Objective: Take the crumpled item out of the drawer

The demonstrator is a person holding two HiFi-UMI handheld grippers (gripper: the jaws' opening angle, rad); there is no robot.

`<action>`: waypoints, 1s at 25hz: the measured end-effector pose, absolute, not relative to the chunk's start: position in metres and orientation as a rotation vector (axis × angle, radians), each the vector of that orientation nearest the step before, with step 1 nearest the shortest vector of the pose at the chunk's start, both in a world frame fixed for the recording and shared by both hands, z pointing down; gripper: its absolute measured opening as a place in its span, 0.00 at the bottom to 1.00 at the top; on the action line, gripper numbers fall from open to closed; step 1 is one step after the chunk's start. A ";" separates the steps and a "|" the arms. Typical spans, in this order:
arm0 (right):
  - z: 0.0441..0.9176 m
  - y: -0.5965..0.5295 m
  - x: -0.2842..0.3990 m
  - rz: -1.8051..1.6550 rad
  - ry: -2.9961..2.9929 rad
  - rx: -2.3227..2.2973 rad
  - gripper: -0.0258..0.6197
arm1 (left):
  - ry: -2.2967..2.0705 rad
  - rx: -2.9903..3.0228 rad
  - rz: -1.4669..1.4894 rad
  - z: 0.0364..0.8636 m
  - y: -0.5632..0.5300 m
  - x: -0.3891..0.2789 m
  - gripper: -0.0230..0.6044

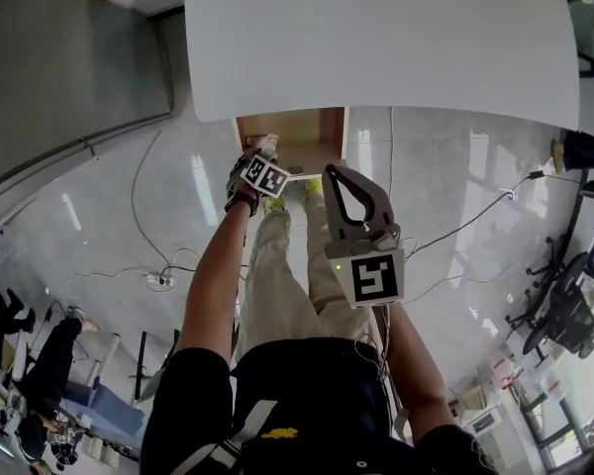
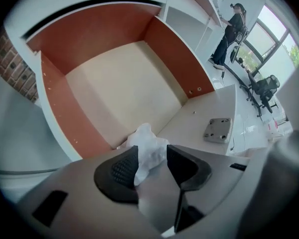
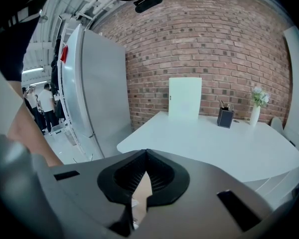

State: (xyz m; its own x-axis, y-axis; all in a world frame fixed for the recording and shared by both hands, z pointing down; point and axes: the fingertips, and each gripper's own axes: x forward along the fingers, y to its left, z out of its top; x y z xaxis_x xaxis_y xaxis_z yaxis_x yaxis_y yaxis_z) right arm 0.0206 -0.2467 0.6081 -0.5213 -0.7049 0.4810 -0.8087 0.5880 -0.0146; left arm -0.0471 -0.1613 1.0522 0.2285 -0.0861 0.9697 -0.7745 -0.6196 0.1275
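Grab step: left tongs (image 2: 152,152) released round crumpled paper (image 2: 145,139) by drawer (image 2: 122,81) front edge, best clench squarely, then lift out; right tongs (image 3: 147,154) clenched, empty.

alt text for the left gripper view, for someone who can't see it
A crumpled white item sits between the parted jaws of the left gripper, which points down into the near edge of an open drawer. The drawer has red-brown walls and a pale floor.
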 end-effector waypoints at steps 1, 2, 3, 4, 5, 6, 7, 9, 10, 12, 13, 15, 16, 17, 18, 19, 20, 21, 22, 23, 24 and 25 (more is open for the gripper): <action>0.613 -0.244 0.024 0.346 -2.384 1.219 0.08 | -0.789 1.877 1.413 1.056 -0.165 -0.043 0.35; 0.618 -0.241 0.027 0.362 -2.374 1.223 0.08 | -0.790 1.864 1.394 1.059 -0.167 -0.039 0.36; 0.623 -0.237 0.030 0.377 -2.362 1.224 0.08 | -0.793 1.850 1.381 1.062 -0.169 -0.035 0.36; 0.628 -0.234 0.034 0.389 -2.349 1.225 0.08 | -0.795 1.837 1.381 1.064 -0.170 -0.031 0.36; 0.631 -0.232 0.037 0.396 -2.339 1.224 0.08 | -0.795 1.827 1.398 1.067 -0.171 -0.029 0.33; 0.633 -0.231 0.038 0.398 -2.333 1.223 0.08 | -0.794 1.822 1.428 1.068 -0.171 -0.028 0.29; 0.633 -0.230 0.039 0.394 -2.330 1.221 0.08 | -0.799 1.823 1.463 1.068 -0.170 -0.030 0.22; 0.628 -0.230 0.038 0.381 -2.332 1.218 0.08 | -0.830 1.838 1.509 1.062 -0.170 -0.038 0.07; 0.624 -0.230 0.038 0.374 -2.335 1.215 0.08 | -0.842 1.845 1.507 1.056 -0.167 -0.041 0.07; 0.611 -0.233 0.040 0.356 -2.339 1.210 0.08 | -0.870 1.860 1.467 1.037 -0.162 -0.044 0.07; 0.603 -0.234 0.042 0.343 -2.343 1.209 0.08 | -0.892 1.869 1.435 1.023 -0.159 -0.045 0.06; 0.585 -0.238 0.043 0.308 -2.357 1.199 0.08 | -0.947 1.893 1.350 0.986 -0.156 -0.048 0.06; 0.576 -0.241 0.043 0.291 -2.363 1.194 0.08 | -0.981 1.913 1.303 0.963 -0.160 -0.051 0.07; 0.568 -0.245 0.042 0.278 -2.369 1.195 0.08 | -1.018 1.938 1.258 0.938 -0.167 -0.055 0.07; 0.559 -0.248 0.040 0.268 -2.374 1.198 0.08 | -1.049 1.963 1.219 0.913 -0.173 -0.060 0.07; 0.550 -0.250 0.039 0.261 -2.377 1.200 0.08 | -1.073 1.986 1.190 0.889 -0.178 -0.064 0.06; 0.541 -0.252 0.039 0.254 -2.377 1.199 0.08 | -1.093 2.010 1.171 0.866 -0.181 -0.068 0.06; 0.532 -0.252 0.040 0.246 -2.377 1.198 0.08 | -1.110 2.035 1.157 0.843 -0.184 -0.071 0.06; 0.523 -0.251 0.041 0.243 -2.376 1.200 0.08 | -1.128 2.061 1.147 0.821 -0.186 -0.073 0.06; 0.514 -0.251 0.043 0.242 -2.374 1.206 0.08 | -1.149 2.088 1.138 0.799 -0.189 -0.075 0.07; 0.506 -0.250 0.045 0.243 -2.372 1.217 0.08 | -1.168 2.115 1.126 0.777 -0.193 -0.076 0.06; 0.497 -0.250 0.048 0.243 -2.371 1.230 0.08 | -1.187 2.142 1.112 0.755 -0.199 -0.076 0.06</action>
State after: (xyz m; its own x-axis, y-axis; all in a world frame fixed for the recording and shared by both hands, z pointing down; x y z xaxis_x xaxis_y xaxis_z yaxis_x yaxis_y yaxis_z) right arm 0.0482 -0.2500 0.4970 -0.4976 -0.7286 0.4706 -0.8088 0.5857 0.0517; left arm -0.0758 -0.1988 0.7553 0.3055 -0.4869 0.8183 -0.8480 -0.5300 0.0012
